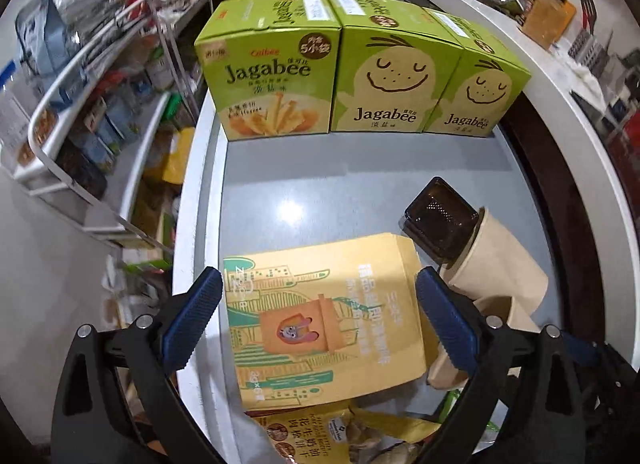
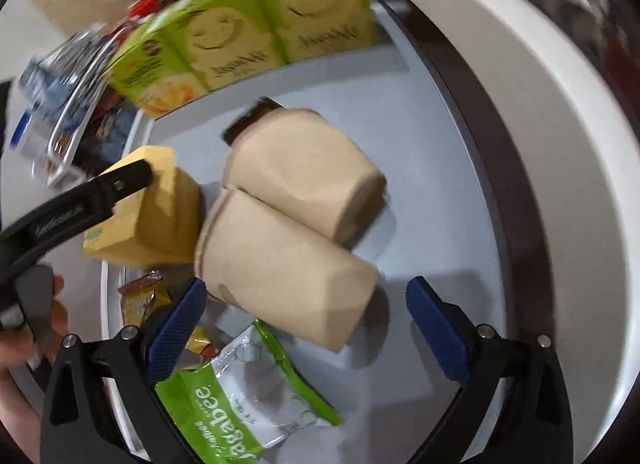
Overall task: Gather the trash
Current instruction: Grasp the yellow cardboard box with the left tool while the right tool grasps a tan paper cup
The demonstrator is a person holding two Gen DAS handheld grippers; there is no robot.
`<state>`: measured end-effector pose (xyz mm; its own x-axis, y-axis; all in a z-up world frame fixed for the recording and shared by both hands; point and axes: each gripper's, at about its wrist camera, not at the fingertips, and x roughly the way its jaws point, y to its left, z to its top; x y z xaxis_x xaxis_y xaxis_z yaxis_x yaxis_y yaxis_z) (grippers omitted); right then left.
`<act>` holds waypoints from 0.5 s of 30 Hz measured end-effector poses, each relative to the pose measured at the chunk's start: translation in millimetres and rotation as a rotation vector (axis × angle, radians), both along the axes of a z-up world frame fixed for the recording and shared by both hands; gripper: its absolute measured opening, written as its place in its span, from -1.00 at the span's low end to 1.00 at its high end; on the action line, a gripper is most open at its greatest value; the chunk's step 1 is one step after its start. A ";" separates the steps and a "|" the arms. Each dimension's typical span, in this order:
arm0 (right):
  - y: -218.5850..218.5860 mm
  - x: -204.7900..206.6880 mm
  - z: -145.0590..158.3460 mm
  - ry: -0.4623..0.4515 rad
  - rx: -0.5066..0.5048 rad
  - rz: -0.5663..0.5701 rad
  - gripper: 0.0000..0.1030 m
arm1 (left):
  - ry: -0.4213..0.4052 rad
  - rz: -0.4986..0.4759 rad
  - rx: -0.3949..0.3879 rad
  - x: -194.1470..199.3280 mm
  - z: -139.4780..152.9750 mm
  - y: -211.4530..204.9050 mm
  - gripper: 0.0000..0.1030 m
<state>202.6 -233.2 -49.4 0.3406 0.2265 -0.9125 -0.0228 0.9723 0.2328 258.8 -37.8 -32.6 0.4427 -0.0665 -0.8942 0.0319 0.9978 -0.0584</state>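
1. Across the grey tabletop [image 1: 320, 192], seen from the left wrist, three green Jagabee boxes [image 1: 276, 68] are standing in a row at the far edge. Nearer, a yellow box [image 1: 320, 316] is lying flat, and the left gripper [image 1: 318, 296] is straddling it with its blue pads spread wide, one on each side; whether either pad is touching the cardboard I cannot tell. A dark plastic lid [image 1: 440, 220] is sitting just right of the yellow box, against the mouth of a tan paper cup [image 1: 504, 260] lying on its side. A yellow snack bag [image 1: 316, 436] is poking in at the bottom edge. A white wire rack [image 1: 92, 112] crowded with packets is standing off to the left.

2. From the right wrist, blurred, two tan cups are lying side by side on the tabletop [image 2: 420, 124]: the far cup [image 2: 304, 168], and the near cup [image 2: 280, 264] touching it. The right gripper [image 2: 306, 304] is hanging wide open and gripping nothing, its left pad just beside the near cup's rim. A green-and-white Jagabee sachet [image 2: 240, 396] is lying between the fingers, close to the camera. The left gripper's black finger [image 2: 100, 192] is pressing against the yellow box [image 2: 160, 208], and small wrapped sweets [image 2: 140, 296] are lying near the table's left edge.
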 end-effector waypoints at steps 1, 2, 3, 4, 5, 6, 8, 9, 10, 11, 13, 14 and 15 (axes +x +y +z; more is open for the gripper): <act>8.4 0.7 4.4 -0.026 -0.032 0.064 0.90 | 0.001 0.003 -0.003 0.4 -0.5 0.2 0.91; 14.9 2.1 6.3 -0.033 -0.053 0.101 0.90 | 0.002 0.005 -0.006 1.3 -0.9 0.4 0.91; 21.0 3.2 6.9 -0.034 -0.076 0.136 0.90 | 0.004 0.005 -0.004 2.5 -1.7 -0.1 0.92; 27.1 4.4 7.0 -0.033 -0.102 0.170 0.90 | 0.008 0.003 0.001 3.0 -2.8 -0.9 0.94; 32.0 5.7 6.9 -0.034 -0.134 0.186 0.90 | 0.011 0.003 0.008 4.4 -3.4 -1.7 0.94; 33.5 7.2 7.3 -0.031 -0.152 0.175 0.90 | 0.010 0.005 0.010 5.0 -2.9 -1.9 0.94; 25.0 10.6 8.9 -0.014 -0.129 0.066 0.90 | 0.011 0.018 0.013 6.7 -2.1 -1.4 0.94; 17.2 11.5 8.1 0.005 -0.088 -0.006 0.90 | 0.012 0.023 0.009 6.8 -2.3 -0.9 0.94; 6.8 12.1 6.4 0.032 -0.029 -0.092 0.90 | 0.011 0.026 0.006 6.3 -2.0 0.0 0.94; -0.4 11.8 3.7 0.056 0.020 -0.154 0.90 | 0.009 0.031 0.005 5.8 -2.1 0.7 0.94; -6.7 9.3 -2.9 0.089 0.095 -0.234 0.90 | 0.005 0.038 0.001 4.6 -2.6 1.1 0.94; -6.0 8.1 -4.3 0.091 0.098 -0.247 0.90 | 0.003 0.037 0.001 4.2 -2.7 0.7 0.94; -4.7 7.5 -6.4 0.095 0.095 -0.254 0.90 | 0.001 0.036 0.005 4.2 -2.7 0.2 0.94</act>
<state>210.1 -237.9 -55.7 0.3112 0.2304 -0.9220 0.2452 0.9179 0.3121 263.0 -37.6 -35.4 0.4441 -0.0459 -0.8948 -0.0037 0.9986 -0.0531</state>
